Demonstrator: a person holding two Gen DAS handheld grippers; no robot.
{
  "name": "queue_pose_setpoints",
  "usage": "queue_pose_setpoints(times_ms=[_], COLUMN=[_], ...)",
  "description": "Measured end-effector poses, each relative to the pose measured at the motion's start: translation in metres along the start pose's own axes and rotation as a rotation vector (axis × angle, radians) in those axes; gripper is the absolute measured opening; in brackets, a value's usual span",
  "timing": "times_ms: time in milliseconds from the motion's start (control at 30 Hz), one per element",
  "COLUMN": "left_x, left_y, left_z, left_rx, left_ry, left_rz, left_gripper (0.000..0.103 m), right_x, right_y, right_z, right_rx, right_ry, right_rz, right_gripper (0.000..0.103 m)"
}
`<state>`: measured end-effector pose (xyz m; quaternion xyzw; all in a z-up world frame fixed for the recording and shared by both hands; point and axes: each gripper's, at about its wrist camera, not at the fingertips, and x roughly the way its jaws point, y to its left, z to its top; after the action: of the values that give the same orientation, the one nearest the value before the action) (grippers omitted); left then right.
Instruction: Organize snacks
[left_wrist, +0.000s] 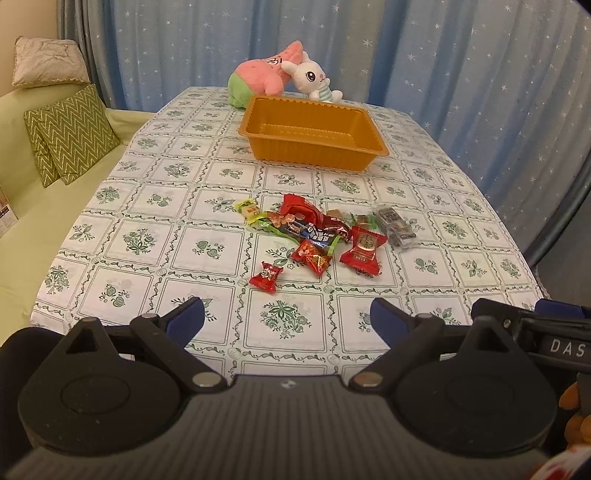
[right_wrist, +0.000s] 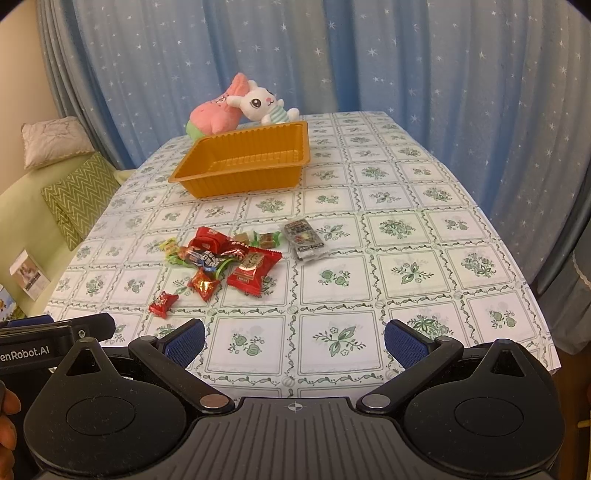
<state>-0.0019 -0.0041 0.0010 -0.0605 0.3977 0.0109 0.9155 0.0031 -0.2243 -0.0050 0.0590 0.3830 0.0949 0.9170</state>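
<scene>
Nearest the lens: left gripper (left_wrist: 287, 320) with blue-padded jaws spread wide, holding nothing, poised above the near edge of the table (left_wrist: 122, 206). Same for the right gripper (right_wrist: 294, 341): jaws wide apart, nothing between them, nothing touched. Bare flowered cloth between both grippers and the snack pile (left_wrist: 317, 232), so free room ahead. Scattered mid-table: a loose cluster of wrapped snacks, mostly red, some overlapping. Closest, and slightly apart from the rest, a small red candy (left_wrist: 266, 277). Just right of the cluster, a larger red packet (right_wrist: 254, 271); further right, a grey-clear packet (right_wrist: 304, 240) lying alone. Beyond the pile, well apart from it, an orange tray (left_wrist: 314, 153) with ribbed walls, nothing inside. Behind the tray at the far edge, a pink plush (left_wrist: 264, 74) and white bunny plush (left_wrist: 314, 79) touching.
</scene>
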Motion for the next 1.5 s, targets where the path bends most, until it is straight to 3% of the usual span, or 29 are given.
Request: queue_pose_setpoints(times_ms=[1500], left_x=[0.005], left_y=[-0.0047], left_z=[-0.0045], left_rx=[0.004], left_ry=[0.008], left_rz=[-0.01], left_gripper=[0.095], right_x=[0.0025], right_y=[-0.0008], right_z=[-0.0001], right_rx=[0.011], right_ry=[-0.005], right_rz=[0.0], right_gripper=[0.103])
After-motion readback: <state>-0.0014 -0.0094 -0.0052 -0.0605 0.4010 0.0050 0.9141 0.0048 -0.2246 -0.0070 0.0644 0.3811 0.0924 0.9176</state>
